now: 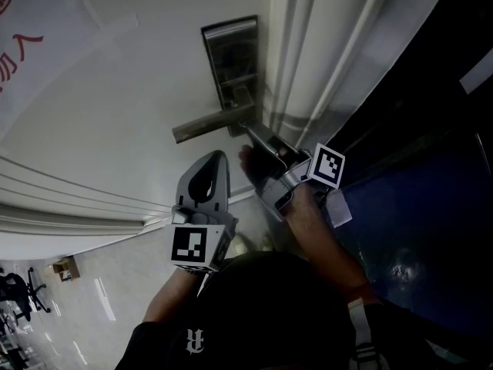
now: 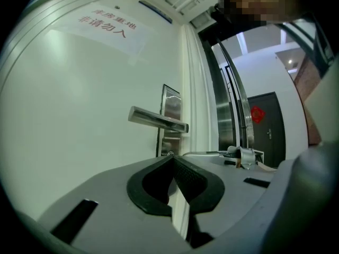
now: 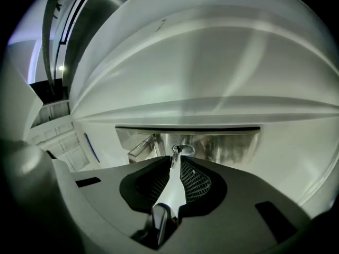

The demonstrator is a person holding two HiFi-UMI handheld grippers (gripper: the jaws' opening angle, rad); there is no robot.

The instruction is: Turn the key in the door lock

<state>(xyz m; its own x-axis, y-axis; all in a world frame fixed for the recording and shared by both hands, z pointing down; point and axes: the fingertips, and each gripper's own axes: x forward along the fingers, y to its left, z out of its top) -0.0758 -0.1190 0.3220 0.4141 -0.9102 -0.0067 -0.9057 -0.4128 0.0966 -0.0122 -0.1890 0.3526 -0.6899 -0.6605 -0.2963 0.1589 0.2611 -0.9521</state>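
A steel lock plate [image 1: 231, 52] with a lever handle [image 1: 202, 128] sits on the white door [image 1: 115, 114]. My right gripper [image 1: 251, 135] reaches in just below the handle. In the right gripper view it [image 3: 174, 160] is shut on the key [image 3: 175, 151], which sticks in the cylinder of the plate [image 3: 233, 147], with the handle [image 3: 139, 148] off to the left. My left gripper [image 1: 206, 177] hangs back from the door, below the handle. Its tips [image 2: 172, 159] meet with nothing between them, facing the handle [image 2: 159, 119] and the plate [image 2: 170, 100].
A paper sign with red characters [image 2: 108, 25] is stuck high on the door. The moulded door frame [image 1: 308, 52] runs just right of the lock. Beyond it is a corridor with a dark door [image 2: 267, 128]. Office chairs [image 1: 19, 295] stand on the tiled floor far behind.
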